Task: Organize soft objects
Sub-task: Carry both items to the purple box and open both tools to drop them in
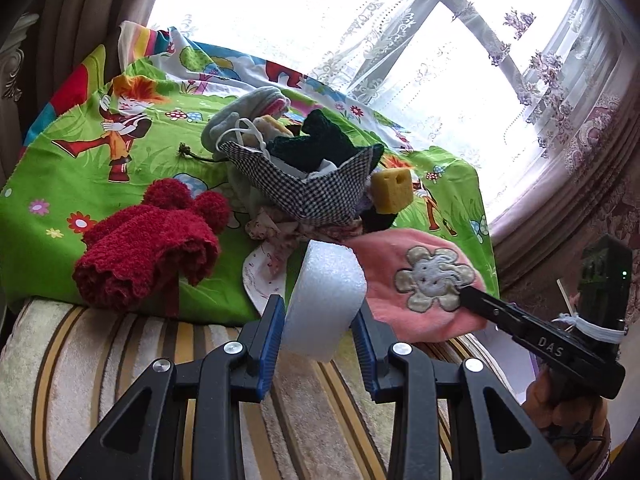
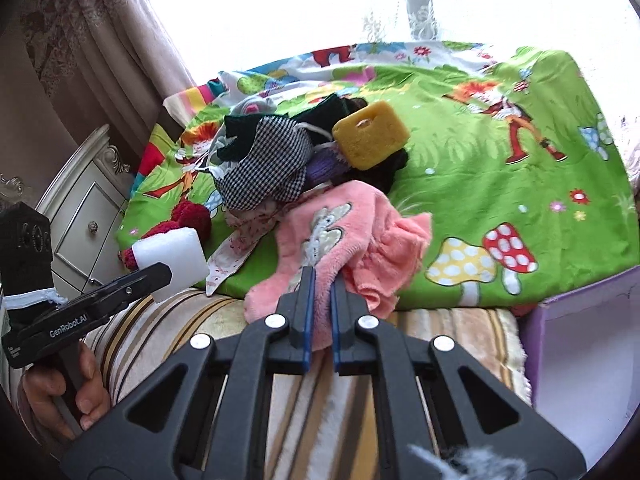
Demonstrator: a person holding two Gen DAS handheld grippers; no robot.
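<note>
Pink fleece garment [image 2: 340, 236] with a stitched flower patch lies low in the middle of the right wrist view, draped over the near edge of the cartoon-print sheet [image 2: 500, 128] and down onto the striped blanket [image 2: 304, 400]. It looks light, limp and a little slippery — it should sag and trail from any single pinch, so a hold on a bunched fold or the thicker hem would likely carry it better than the thin frilled edge at its right. The right gripper [image 2: 320, 312] has its jaws closed on the near fold of this fleece.

White foam block [image 1: 324, 300] sits low in the middle of the left wrist view, squeezed between the pads of the left gripper [image 1: 320, 332]. It seems very light and springy; its flat faces give a sure hold, though hard pressure would probably dent it.

Beyond these, around the middle of the left view, a heap of soft things rests on the sheet — a checked cloth [image 1: 320, 192], dark knitwear, a yellow sponge [image 1: 392, 190] — with a red fuzzy knit [image 1: 152, 240] at mid-left. A purple box [image 2: 588, 360] stands at the lower right of the right view, perhaps the place for sorted items.
</note>
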